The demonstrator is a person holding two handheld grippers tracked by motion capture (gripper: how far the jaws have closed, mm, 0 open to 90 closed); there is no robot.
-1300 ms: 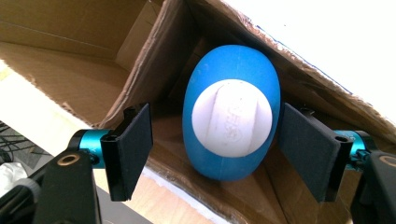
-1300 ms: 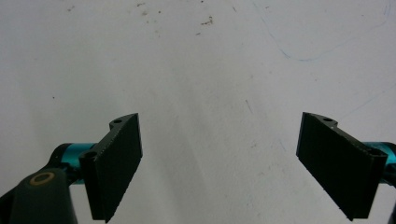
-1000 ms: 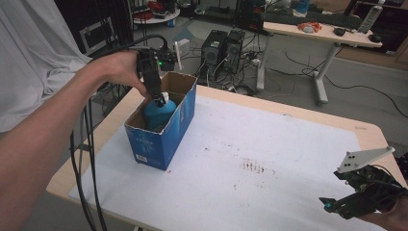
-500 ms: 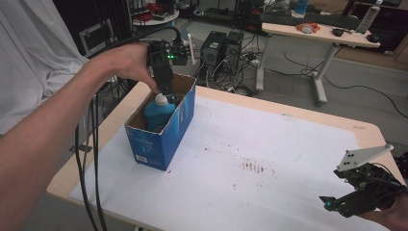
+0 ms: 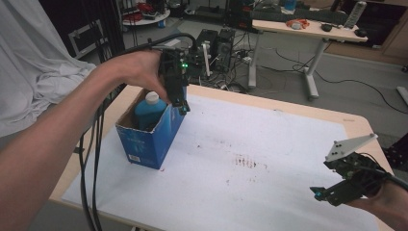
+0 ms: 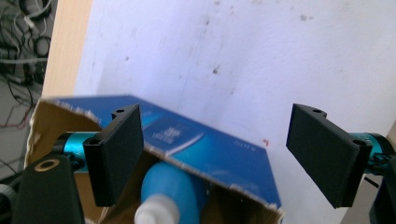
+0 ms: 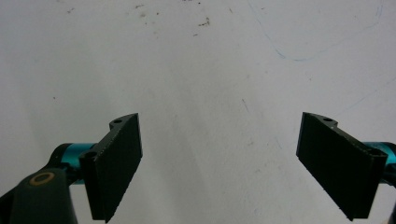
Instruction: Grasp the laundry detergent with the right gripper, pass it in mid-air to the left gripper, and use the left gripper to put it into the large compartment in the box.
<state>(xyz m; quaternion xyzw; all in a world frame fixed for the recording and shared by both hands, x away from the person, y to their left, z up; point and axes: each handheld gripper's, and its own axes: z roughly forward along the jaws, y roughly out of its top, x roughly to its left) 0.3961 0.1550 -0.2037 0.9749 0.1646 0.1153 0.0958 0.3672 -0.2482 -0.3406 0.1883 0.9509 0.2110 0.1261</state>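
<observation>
Down at the near edge of the bench [image 5: 288, 125], on the right side, the right hand-held gripper [image 5: 332, 195] hangs low over the white sheet with its jaws wide apart and nothing between them. Farther off on the left, the left hand-held gripper [image 5: 182, 107] is above the far rim of the blue box [image 5: 151, 139]. Its jaws have just been opening, and they stand wide now with nothing pressed between them — in the left gripper view the box edge and the bottle [image 6: 175, 186] lie below the pads. The blue bottle with the white cap [image 5: 152, 98] stands upright inside the box, near the back left part of the bench. The bottle looks like smooth plastic, so it may be slippery, and it could be heavy if it is full. The narrow neck just under the cap looks like the best place to grab it. The box is cardboard with a torn top — soft and easy to tip or slide. The box walls hide most of the bottle, so I cannot tell how full it is or what else is in there.
</observation>
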